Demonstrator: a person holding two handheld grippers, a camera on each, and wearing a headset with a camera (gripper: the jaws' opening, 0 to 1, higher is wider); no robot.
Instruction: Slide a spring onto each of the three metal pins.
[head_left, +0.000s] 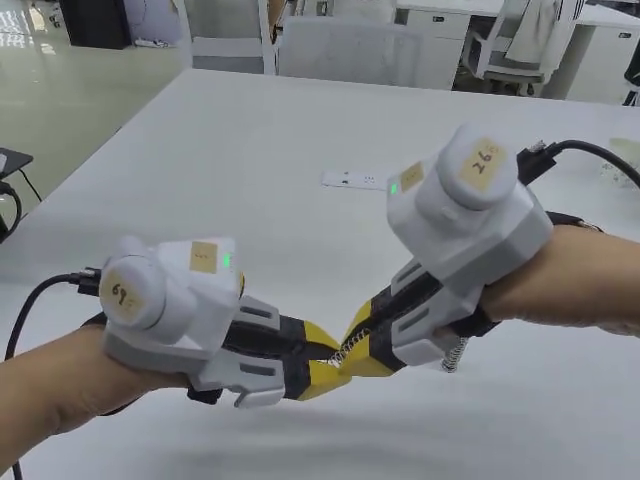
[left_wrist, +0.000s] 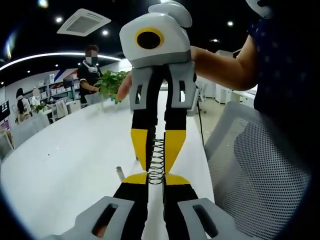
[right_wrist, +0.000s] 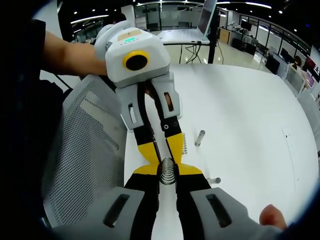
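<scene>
One coiled steel spring (left_wrist: 157, 159) lies clamped lengthwise in our right gripper (head_left: 350, 345), pointing into the nearly closed jaws of our left gripper (left_wrist: 156, 179).

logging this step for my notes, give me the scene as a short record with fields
left claw: shut, meeting one end of spring
right claw: shut on spring
loose spring: lying on table
upright pin: beside loose spring, apart
second pin: on table, nearer right claw
</scene>
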